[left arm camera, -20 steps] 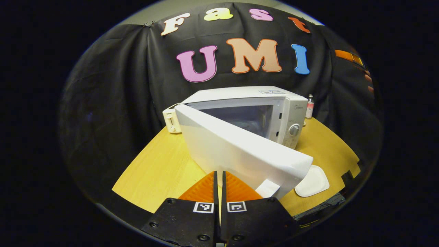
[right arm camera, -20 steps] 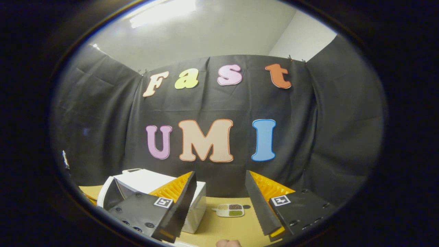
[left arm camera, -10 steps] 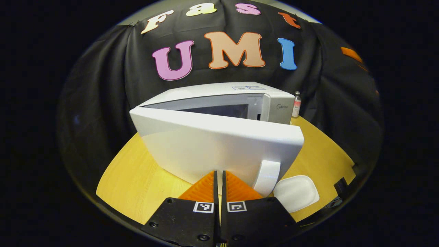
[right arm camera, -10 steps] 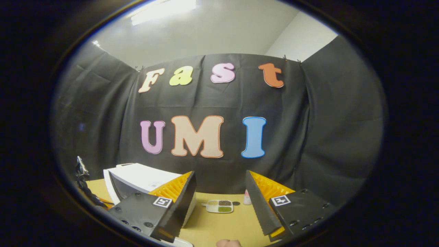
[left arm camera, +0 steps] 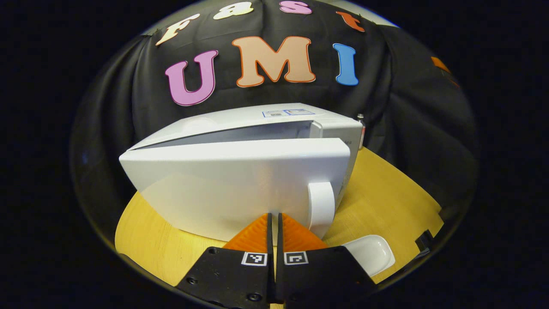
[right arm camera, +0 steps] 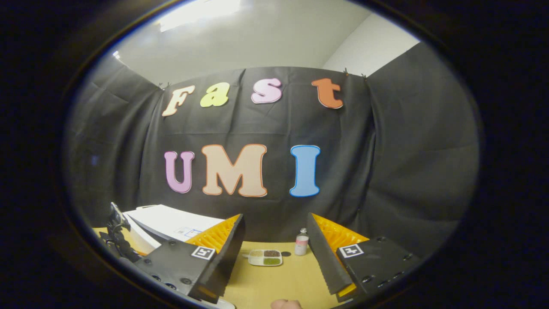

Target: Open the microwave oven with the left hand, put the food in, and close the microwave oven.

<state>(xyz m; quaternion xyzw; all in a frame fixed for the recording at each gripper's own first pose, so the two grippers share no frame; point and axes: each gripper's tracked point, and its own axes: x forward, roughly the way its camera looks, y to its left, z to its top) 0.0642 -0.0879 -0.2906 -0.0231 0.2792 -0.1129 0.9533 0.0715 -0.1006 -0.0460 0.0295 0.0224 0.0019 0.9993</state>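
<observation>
A: Where is the white, boxy microwave oven [left arm camera: 274,124] placed relative to the left gripper [left arm camera: 274,231]?

B: Directly ahead of it, on the yellow wood-grain counter [left arm camera: 386,193]. The smooth white door [left arm camera: 240,184] is seen swung partly out, hinged at the view's left, its long axis running across the view. A curved white handle [left arm camera: 321,208] is set upright near the door's free end, just right of the fingers [left arm camera: 257,234].

A: And how are those fingers held?

B: Pressed together with only a thin slit between them; nothing is gripped. Whether the tips touch the door face cannot be told, though they appear to lie right at its lower edge.

A: Where is the food?

B: In the right gripper view, a small white divided tray with brown and green portions [right arm camera: 266,257] is seen lying flat on the counter, ahead and between the spread fingers of the right gripper [right arm camera: 274,253], which holds nothing. A small pink-and-white bottle [right arm camera: 302,242] stands just beside the tray. The right gripper is judged the nearer one for fetching it.

A: Anything else by the door?

B: A glossy white rounded dish [left arm camera: 371,253] is seen lying on the counter below the handle. The door would probably have to be swung wider before the tray can be passed in.
</observation>
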